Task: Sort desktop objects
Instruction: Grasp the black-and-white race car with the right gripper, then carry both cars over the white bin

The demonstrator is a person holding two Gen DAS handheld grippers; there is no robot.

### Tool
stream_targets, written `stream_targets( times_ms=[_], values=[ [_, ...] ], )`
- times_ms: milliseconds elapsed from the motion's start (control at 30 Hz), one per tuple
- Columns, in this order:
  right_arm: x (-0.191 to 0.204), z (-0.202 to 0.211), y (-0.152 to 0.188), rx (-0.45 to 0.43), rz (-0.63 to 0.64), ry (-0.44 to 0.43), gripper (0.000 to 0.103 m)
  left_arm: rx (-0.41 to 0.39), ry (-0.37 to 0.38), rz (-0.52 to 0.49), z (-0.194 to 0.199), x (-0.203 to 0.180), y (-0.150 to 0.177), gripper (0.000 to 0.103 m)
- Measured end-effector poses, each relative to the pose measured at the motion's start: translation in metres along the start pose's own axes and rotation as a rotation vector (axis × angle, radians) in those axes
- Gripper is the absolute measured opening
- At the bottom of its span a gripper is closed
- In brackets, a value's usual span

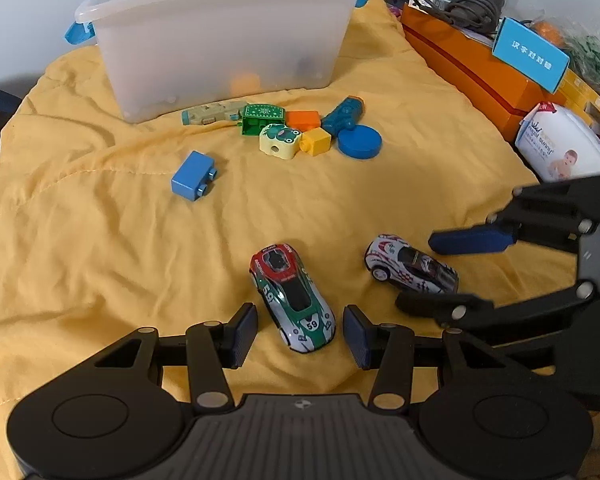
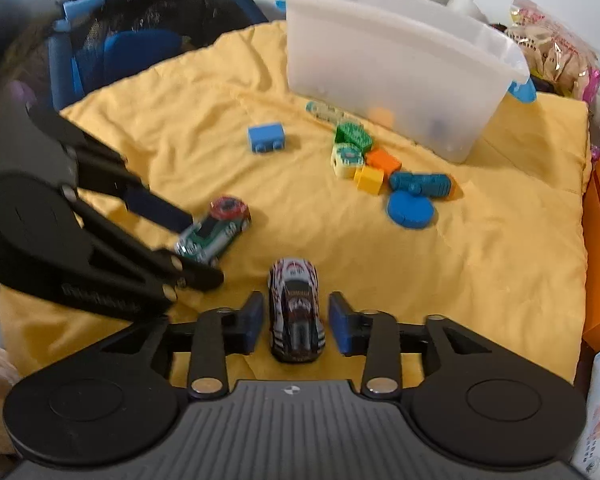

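Observation:
A green, red and white toy car [image 1: 294, 298] lies on the yellow cloth between the open fingers of my left gripper [image 1: 300, 330]; the pads stand apart from its sides. In the right wrist view the same car [image 2: 214, 234] lies beside the left gripper's fingers. A white and dark toy car [image 2: 296, 314] sits between the fingers of my right gripper [image 2: 294, 322], with small gaps on both sides, so that gripper is open too. From the left wrist that car [image 1: 410, 266] lies between the right gripper's fingers [image 1: 472, 240]. A translucent bin [image 1: 220, 40] stands at the back.
A blue brick [image 1: 194, 176] lies alone mid-cloth. Before the bin sits a cluster: beige toy [image 1: 212, 114], green box [image 1: 262, 118], frog piece [image 1: 280, 140], orange brick [image 1: 302, 120], yellow brick [image 1: 318, 141], teal toy [image 1: 344, 116], blue disc [image 1: 359, 142]. Orange boxes [image 1: 472, 68] and a wipes pack [image 1: 564, 148] crowd the right.

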State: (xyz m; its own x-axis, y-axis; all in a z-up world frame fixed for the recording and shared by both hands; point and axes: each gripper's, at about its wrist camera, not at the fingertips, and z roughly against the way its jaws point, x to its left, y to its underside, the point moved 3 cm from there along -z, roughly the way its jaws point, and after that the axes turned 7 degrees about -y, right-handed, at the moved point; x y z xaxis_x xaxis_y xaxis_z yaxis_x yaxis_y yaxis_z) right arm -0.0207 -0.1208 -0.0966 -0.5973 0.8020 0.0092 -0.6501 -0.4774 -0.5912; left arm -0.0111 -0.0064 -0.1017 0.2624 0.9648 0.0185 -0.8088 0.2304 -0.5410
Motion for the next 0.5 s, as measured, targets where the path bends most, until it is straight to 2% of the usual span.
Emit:
stream_targets(
  times_ms=[33,100,133,167,267,433,500],
  values=[
    [-0.002,-0.003,0.003,0.01,-0.01,-0.005,0.045,-0.003,0.0,0.002,0.0,0.0,0.0,0.051],
    [-0.008,-0.004,0.006,0.0,-0.053,-0.029,0.044,-0.011,0.0,0.005,0.0,0.0,0.0,0.04],
    [-0.012,-0.003,0.006,0.0,-0.081,-0.048,0.042,-0.01,-0.006,0.006,0.001,0.001,0.0,0.035],
    [-0.013,-0.003,0.006,0.001,-0.09,-0.054,0.035,-0.005,-0.01,0.012,0.001,0.002,0.0,0.034],
    [-0.011,0.001,0.003,0.018,-0.077,-0.038,0.033,-0.018,-0.006,0.01,0.008,0.003,-0.002,0.033],
    [-0.016,0.019,-0.007,-0.058,-0.082,0.009,0.033,-0.074,-0.01,-0.014,0.024,0.003,-0.013,0.033],
    [-0.021,0.016,-0.01,-0.047,-0.095,0.009,0.033,-0.093,-0.011,-0.018,0.028,0.003,-0.02,0.033]
  ],
)
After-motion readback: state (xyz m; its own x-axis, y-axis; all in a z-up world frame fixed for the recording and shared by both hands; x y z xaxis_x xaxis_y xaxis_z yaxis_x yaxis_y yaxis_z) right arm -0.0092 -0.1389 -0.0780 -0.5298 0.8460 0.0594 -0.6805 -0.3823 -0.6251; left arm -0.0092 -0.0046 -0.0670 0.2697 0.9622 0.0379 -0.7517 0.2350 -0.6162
